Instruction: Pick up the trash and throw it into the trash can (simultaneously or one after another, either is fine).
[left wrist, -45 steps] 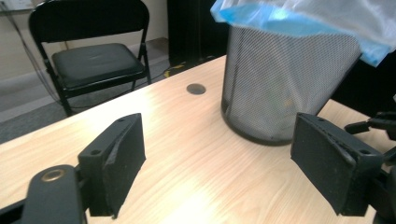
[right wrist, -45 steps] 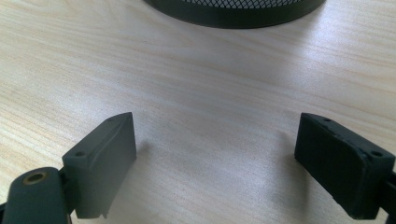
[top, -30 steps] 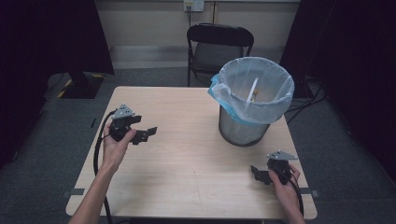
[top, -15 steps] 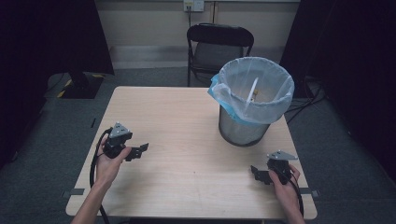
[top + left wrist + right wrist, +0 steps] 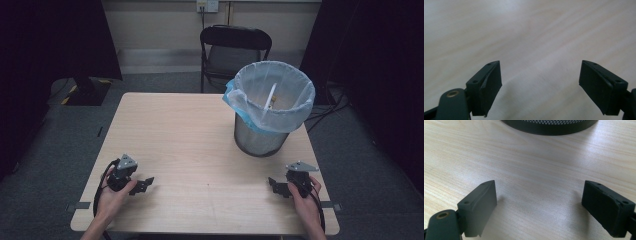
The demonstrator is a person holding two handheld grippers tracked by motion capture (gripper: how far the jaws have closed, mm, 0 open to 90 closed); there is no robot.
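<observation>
One light wood counter (image 5: 200, 130), two claws, one bin, one chair. Left claw (image 5: 142, 185) sits low at the counter's near-left corner, held by the left hand (image 5: 112, 197), jaws pointing right toward the middle; in the left gripper view both jaws stand wide apart, released, nothing between them, just bare wood grain below. Right claw (image 5: 274, 186) rests at the near-right corner, held by the right hand (image 5: 304, 200), jaws pointing left toward the middle; in the right gripper view its two jaws are also spread wide, released, empty, close over the wood. Each claw carries one grey three-cornered plate on top and one black cable trailing back toward the person. The two claws are well apart, facing each other across the near edge. One metal mesh bin (image 5: 265, 135) stands upright on the far-right part of the counter, lined with one pale blue bag (image 5: 237, 102) folded over the rim; one thin white stick-like item (image 5: 271, 96) leans inside, can't tell what it is. The bin's dark base rim (image 5: 549, 126) shows at the top of the right gripper view, near but not touching that claw. One black folding chair (image 5: 235, 50) stands behind the counter's far edge. Grey carpet floor (image 5: 60, 145) all around.
</observation>
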